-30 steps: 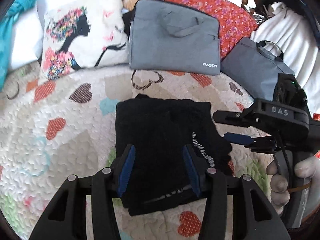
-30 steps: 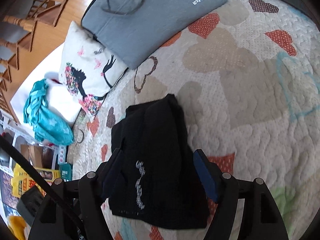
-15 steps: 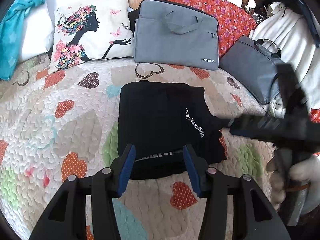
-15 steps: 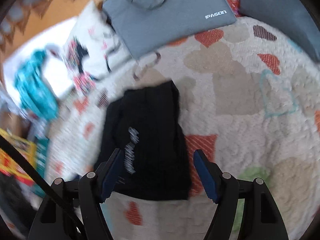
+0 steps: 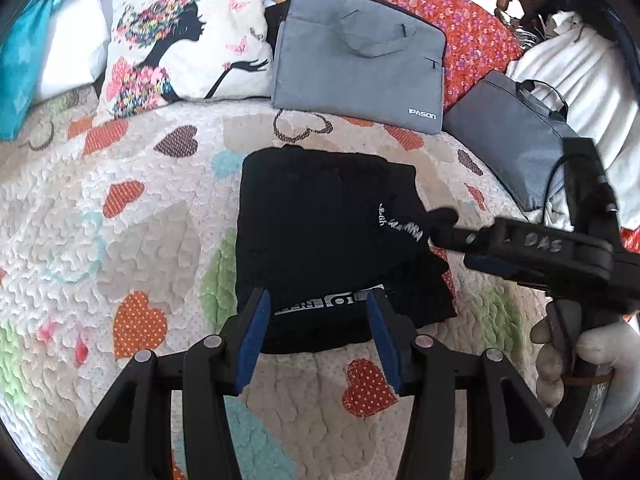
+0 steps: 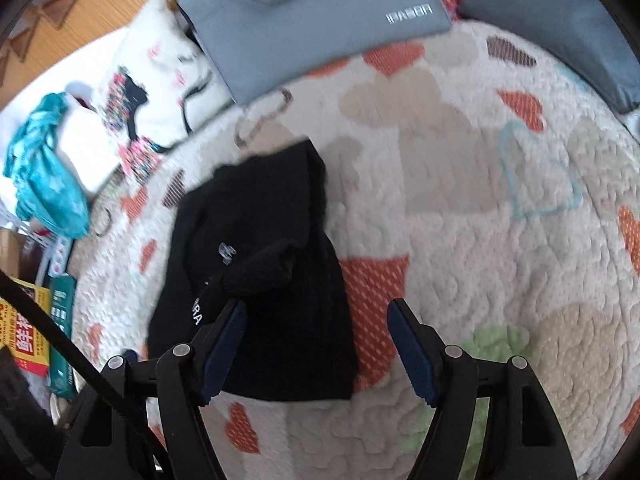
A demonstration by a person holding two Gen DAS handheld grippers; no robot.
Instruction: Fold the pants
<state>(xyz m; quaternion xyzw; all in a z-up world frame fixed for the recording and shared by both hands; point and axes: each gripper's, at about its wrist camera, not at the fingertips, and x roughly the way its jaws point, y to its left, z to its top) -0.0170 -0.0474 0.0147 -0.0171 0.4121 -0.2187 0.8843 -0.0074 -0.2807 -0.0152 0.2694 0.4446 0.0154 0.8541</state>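
Note:
The black pants point(image 5: 320, 236) lie folded into a compact rectangle on the heart-patterned quilt point(image 5: 120, 240), white lettering and a waistband stripe showing. My left gripper point(image 5: 318, 312) is open, its blue pads just above the near edge of the pants. My right gripper point(image 6: 316, 320) is open over the right side of the pants point(image 6: 256, 280); a small fold of black cloth is bunched up just ahead of its left finger. In the left wrist view the right gripper point(image 5: 452, 236) reaches in from the right, its tip at the pants' right edge.
A grey laptop bag point(image 5: 356, 60) and a printed pillow point(image 5: 180, 40) lie at the back, a second grey bag point(image 5: 516, 136) at the right, teal cloth point(image 5: 20, 40) at far left. Books and boxes point(image 6: 36, 320) lie beside the bed.
Both grippers have drawn back from the pants over the second. The right gripper has come back in toward the pants' right edge, where a small fold now stands up.

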